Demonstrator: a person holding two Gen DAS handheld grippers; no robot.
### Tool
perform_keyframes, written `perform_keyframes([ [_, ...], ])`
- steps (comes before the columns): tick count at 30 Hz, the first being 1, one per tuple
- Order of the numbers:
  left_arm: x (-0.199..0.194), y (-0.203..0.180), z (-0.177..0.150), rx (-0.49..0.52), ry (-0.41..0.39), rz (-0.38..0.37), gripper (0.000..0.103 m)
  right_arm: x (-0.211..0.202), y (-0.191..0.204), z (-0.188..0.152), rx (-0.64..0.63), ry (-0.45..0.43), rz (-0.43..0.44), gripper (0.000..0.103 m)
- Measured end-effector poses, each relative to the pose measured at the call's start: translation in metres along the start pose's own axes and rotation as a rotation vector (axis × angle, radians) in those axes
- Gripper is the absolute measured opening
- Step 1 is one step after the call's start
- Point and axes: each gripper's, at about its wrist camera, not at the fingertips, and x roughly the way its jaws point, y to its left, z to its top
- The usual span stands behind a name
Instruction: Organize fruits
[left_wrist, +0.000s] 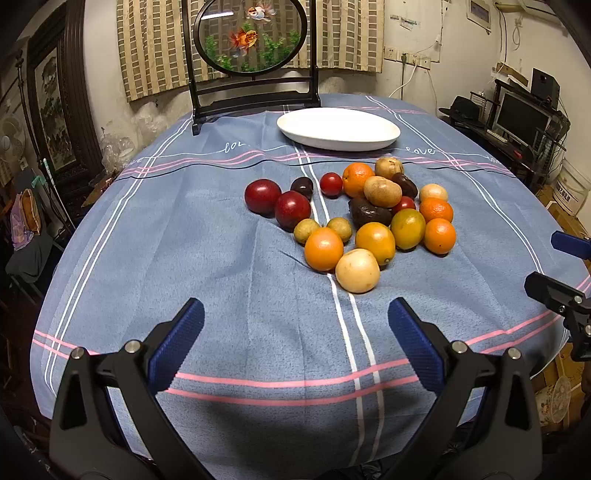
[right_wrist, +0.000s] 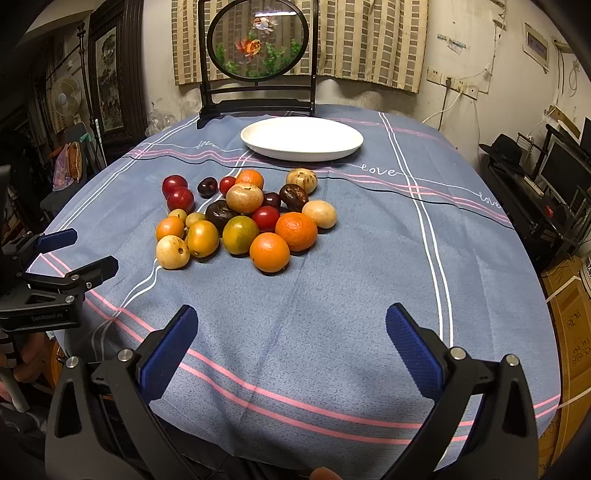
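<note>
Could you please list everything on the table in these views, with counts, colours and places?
plate: one, white, empty, far side of the tablecloth.
fruit pile: about twenty, orange, red, tan and dark brown, mid-table before the plate.
tablecloth: one, blue with pink and white stripes.
goldfish screen: one, black frame, behind the plate.
left gripper: open, empty, near edge.
right gripper: open, empty, near edge.

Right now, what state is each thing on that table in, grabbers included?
Left gripper: open, holding nothing.
Right gripper: open, holding nothing.
White plate: nothing on it, behind the fruit.
Fruit pile: loose on the cloth, none on the plate.
Blue tablecloth: spread, slightly creased.
Goldfish screen: upright.
</note>
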Motion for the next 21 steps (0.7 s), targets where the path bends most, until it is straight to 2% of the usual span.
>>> perform_keyframes([
  [21, 0.0013, 0.0005, -0.0013, -0.001, 0.006, -0.001, 0.101, 0.0050, 0.0019, 0.0008, 0.002, 0.009, 0.003, 0.102],
])
